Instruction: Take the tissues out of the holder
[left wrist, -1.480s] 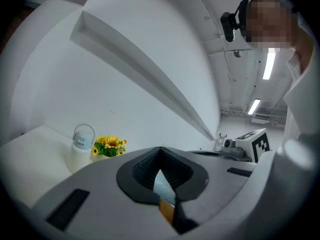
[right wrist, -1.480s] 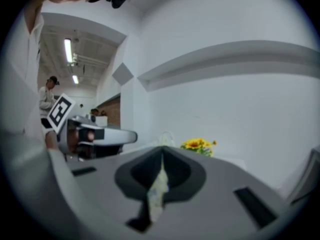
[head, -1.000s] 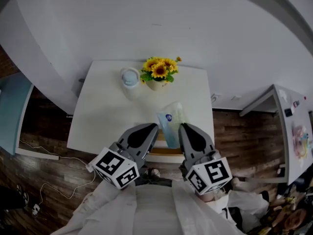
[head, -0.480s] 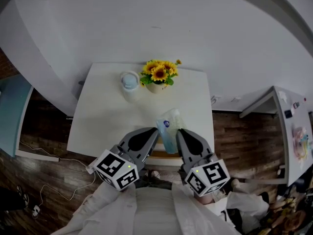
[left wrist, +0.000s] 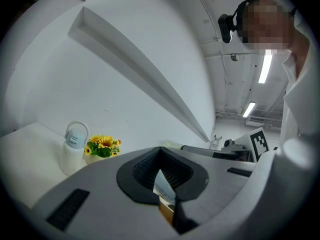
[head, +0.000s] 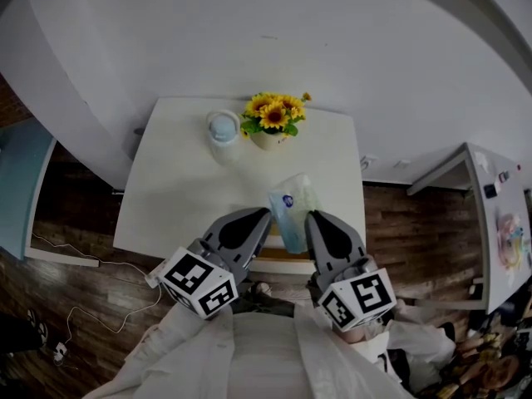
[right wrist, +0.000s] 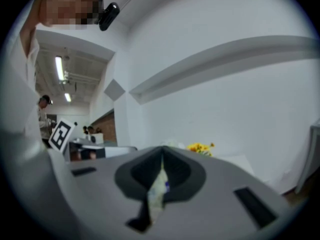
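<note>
A soft tissue pack (head: 291, 209) in clear wrap with a blue logo stands tilted above the table's front edge, between my two grippers. My right gripper (head: 312, 218) is shut on its right side; in the right gripper view the pack's pale wrap (right wrist: 157, 194) is pinched between the jaws of the right gripper (right wrist: 162, 156). My left gripper (head: 264, 216) is shut at the pack's lower left. Between the jaws of the left gripper (left wrist: 161, 156) I see a brown wooden holder edge (left wrist: 166, 211) with a white printed edge above it. A strip of the holder (head: 273, 254) shows under the pack.
On the white table (head: 166, 198), a pot of sunflowers (head: 273, 119) and a white jug (head: 222, 133) stand at the far edge. A second table (head: 499, 223) stands to the right. The floor is wood, with a cable (head: 91, 264) at the left.
Both grippers and the pack dipped slightly towards me half a second ago and are back near where they were. Both grips are unchanged.
</note>
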Motion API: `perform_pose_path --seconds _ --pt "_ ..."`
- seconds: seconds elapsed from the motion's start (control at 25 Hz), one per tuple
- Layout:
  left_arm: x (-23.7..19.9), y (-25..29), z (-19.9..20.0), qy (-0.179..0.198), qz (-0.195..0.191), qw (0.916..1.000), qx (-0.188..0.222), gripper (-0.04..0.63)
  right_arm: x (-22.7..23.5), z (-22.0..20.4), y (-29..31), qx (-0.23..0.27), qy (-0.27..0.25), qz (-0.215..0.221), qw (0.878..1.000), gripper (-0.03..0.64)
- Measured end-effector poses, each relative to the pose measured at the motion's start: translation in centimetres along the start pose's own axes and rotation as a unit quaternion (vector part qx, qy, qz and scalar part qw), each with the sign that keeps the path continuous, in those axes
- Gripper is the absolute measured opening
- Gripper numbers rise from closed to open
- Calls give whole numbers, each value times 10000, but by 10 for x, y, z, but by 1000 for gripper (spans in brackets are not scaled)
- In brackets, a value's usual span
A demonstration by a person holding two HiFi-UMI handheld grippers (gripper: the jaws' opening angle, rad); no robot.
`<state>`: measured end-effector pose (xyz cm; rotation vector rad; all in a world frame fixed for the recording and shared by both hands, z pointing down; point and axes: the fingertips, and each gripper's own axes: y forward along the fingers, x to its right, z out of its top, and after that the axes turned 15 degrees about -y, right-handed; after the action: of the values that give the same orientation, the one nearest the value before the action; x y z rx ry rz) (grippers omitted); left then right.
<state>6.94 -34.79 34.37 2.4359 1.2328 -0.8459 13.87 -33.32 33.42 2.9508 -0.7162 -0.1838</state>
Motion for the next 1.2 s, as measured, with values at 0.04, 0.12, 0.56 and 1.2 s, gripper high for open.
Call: perform_pose_path --seconds 0.04,0.12,0.56,1.2 --pt "0 -1 0 6 -8 10000 5 14 0 2 -1 47 2 -35 10000 11" --pt "2 -2 -1 10 -22 10000 9 14 1 5 -2 100 9 -72 9999 11" --pt "-1 -1 -3 -69 99 9999 3 14 -3 11 -4 195 -124 51 9997 11" --pt "1 1 -7 -75 49 10000 -14 14 -3 12 -4 151 -289 131 9994 11"
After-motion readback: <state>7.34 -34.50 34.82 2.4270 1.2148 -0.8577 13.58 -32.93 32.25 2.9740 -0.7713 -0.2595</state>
